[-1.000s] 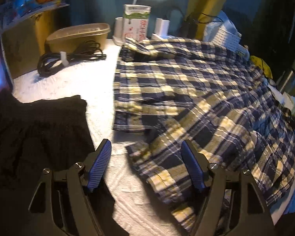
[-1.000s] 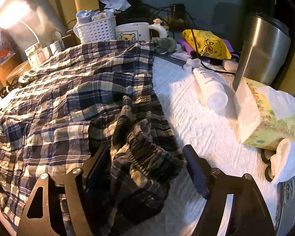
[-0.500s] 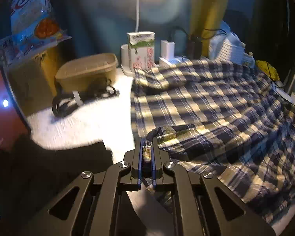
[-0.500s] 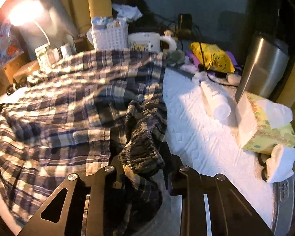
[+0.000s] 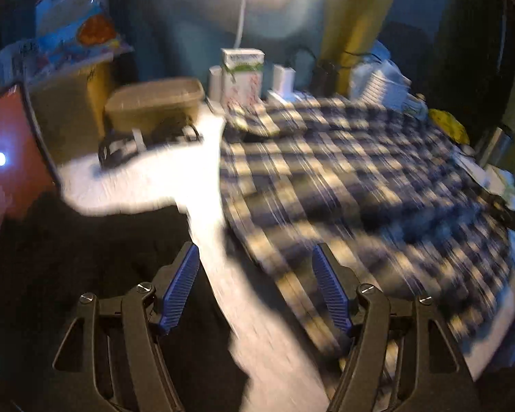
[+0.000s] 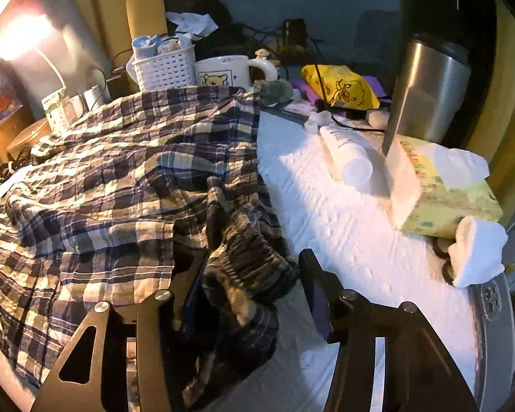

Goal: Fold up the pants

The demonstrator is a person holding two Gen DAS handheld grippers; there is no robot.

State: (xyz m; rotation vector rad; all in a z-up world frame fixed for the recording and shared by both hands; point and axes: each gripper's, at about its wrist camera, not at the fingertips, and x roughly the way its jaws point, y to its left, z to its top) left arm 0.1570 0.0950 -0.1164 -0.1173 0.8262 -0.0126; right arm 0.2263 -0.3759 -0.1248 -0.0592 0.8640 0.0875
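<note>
The plaid pants (image 5: 360, 185) lie spread over the white table cover, blurred by motion in the left wrist view. My left gripper (image 5: 255, 261) is open and empty, above the bare strip of cover just left of the pants' near hem. In the right wrist view the pants (image 6: 120, 178) fill the left half, with the gathered waistband (image 6: 247, 254) bunched at the front. My right gripper (image 6: 254, 274) is open, and the waistband lies loose between its jaws.
A black garment (image 5: 96, 267) lies at the left. At the back stand a tan tub (image 5: 154, 103), a coiled cable (image 5: 120, 144) and a carton (image 5: 242, 75). On the right are a steel tumbler (image 6: 429, 92), a tissue box (image 6: 443, 192), a bottle (image 6: 346, 154), a white basket (image 6: 164, 68) and a mug (image 6: 223, 73).
Both grippers were open a second ago, shut on the pants half a second ago, and have opened again. The left gripper has let go of the hem and is moving.
</note>
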